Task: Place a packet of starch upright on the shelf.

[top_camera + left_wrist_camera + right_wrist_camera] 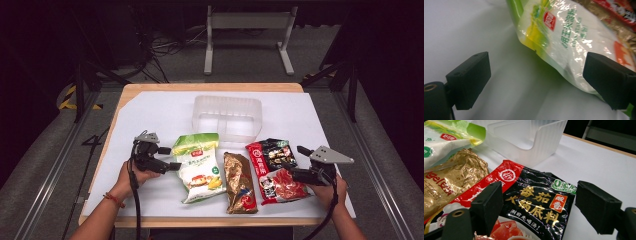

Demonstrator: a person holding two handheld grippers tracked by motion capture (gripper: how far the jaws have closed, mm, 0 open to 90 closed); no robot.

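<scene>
1. Left gripper [167,157]: jaws spread wide with nothing pinched, just beside the left edge of the green-and-white packet [199,167], pointing toward it.
2. Packet flat on the white sheet [150,115], long axis running from the table's near edge toward the clear bin [227,117]; its left edge lies between the open jaws in the left gripper view [536,82].
3. Right gripper [295,162]: jaws spread too, empty, over the right edge of the red-and-black packet [275,170], gold packet [239,182] in the middle.
4. Likely next: close on the green packet's edge, left hand nearer.
</scene>
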